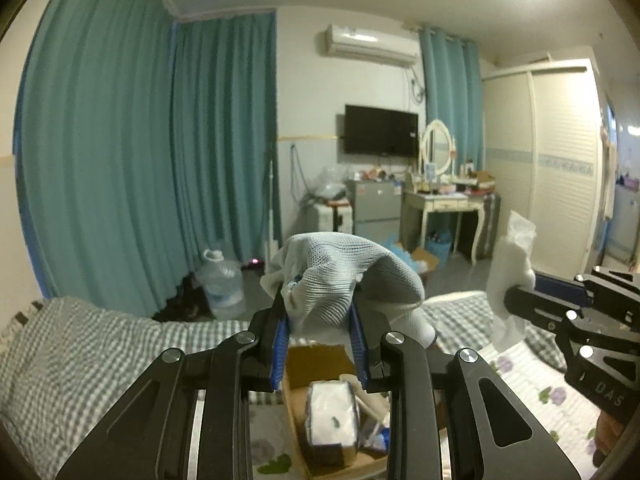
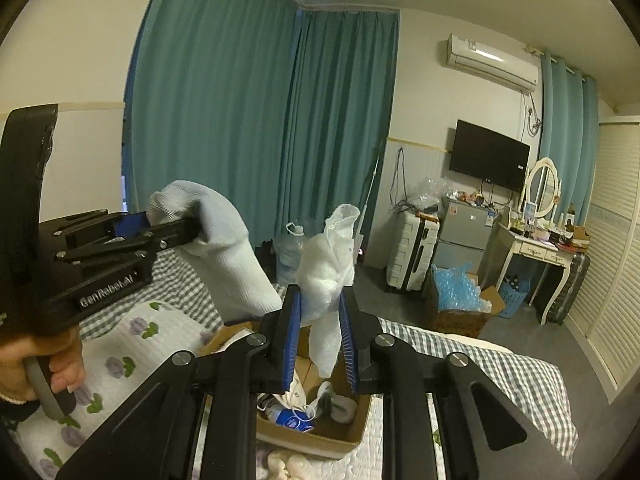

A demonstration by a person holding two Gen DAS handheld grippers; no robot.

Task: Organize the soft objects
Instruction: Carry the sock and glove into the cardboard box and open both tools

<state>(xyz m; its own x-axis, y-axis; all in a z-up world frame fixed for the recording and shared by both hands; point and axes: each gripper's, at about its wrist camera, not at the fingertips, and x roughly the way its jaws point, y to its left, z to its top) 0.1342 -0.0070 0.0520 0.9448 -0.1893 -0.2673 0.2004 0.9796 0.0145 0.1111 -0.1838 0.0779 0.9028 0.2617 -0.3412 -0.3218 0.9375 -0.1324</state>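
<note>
Over the checked bedspread point(image 1: 80, 344), cardboard box point(image 2: 312, 436) at 6 o'clock, teal curtains point(image 1: 120, 152) behind; left gripper point(image 1: 320, 312) is clamping a pale sock point(image 1: 344, 276), right gripper point(image 2: 320, 312) pinching bagged white fabric point(image 2: 326, 276).

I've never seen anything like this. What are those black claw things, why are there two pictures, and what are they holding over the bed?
There is no robot here. A person holds a hand-held gripper in each hand, and each one carries a wide-angle camera looking along its two fingers. So you get two pictures: one from the left tool, one from the right.

The left gripper is shut on a pale knitted sock. The right gripper is shut on a crumpled white plastic bag. You can see the person's hand on the left tool's handle.

Below them, on the bed with its checked and flowered covers, sits an open cardboard box with other soft things inside. Both items are held above it.
</note>
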